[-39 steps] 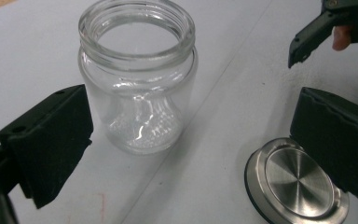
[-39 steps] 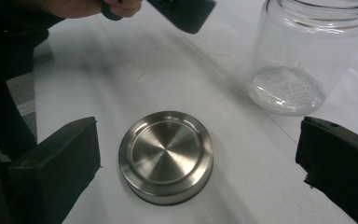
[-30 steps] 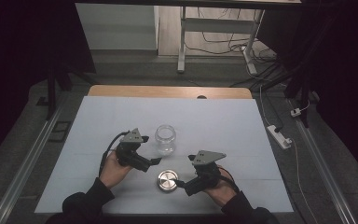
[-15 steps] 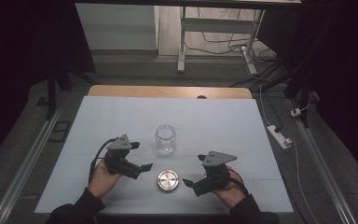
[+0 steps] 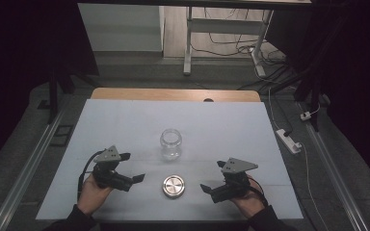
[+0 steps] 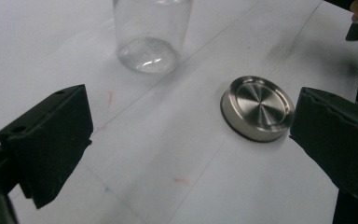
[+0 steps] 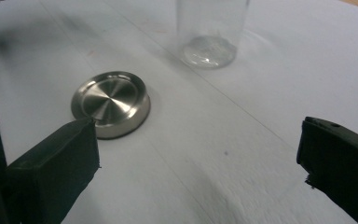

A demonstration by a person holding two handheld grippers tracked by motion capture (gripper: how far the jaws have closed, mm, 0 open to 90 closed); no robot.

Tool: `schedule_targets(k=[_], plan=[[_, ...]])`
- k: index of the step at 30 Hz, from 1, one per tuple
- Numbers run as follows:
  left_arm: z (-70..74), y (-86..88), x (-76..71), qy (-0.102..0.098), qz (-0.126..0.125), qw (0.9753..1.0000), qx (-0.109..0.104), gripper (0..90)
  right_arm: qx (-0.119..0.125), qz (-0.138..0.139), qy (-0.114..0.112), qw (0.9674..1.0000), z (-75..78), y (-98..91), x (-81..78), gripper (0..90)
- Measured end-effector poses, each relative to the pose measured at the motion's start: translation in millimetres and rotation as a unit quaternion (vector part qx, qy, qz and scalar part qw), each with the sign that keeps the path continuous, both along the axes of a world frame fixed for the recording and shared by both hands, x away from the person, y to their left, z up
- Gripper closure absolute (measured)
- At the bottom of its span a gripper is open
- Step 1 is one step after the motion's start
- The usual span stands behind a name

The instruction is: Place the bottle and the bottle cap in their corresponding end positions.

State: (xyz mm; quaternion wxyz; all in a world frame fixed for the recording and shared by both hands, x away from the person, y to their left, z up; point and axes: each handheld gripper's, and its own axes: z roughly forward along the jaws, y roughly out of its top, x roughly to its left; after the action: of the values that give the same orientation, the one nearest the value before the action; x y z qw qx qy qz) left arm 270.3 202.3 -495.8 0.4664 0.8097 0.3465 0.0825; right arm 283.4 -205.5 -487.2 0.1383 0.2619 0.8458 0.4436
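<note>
A clear glass jar stands upright and without a lid in the middle of the white table. Its round steel lid lies flat on the table in front of it. My left gripper is left of the lid, open, with nothing in it. My right gripper is right of the lid, also open and holding nothing. In the left gripper view the lid lies close to the right jaw and the jar stands farther off. In the right gripper view the lid sits just past the left jaw, with the jar behind.
A wooden strip runs along the table's far edge. Beyond it stand a metal frame leg and loose cables on the floor. A white power strip lies on the floor to the right.
Both grippers have drawn back toward the person and apart, the left one leftward away from the jar, the right one rightward. Jar and lid have stayed put.
</note>
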Motion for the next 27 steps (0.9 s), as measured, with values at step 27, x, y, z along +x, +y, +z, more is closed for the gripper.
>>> schedule_targets(k=[27], plan=[[-10.8,48.1,-54.5,0.023,0.064,0.9977,0.009,0.1,0.002,-0.1,0.021,0.9948,-4.8,-62.2,-11.6,0.0]])
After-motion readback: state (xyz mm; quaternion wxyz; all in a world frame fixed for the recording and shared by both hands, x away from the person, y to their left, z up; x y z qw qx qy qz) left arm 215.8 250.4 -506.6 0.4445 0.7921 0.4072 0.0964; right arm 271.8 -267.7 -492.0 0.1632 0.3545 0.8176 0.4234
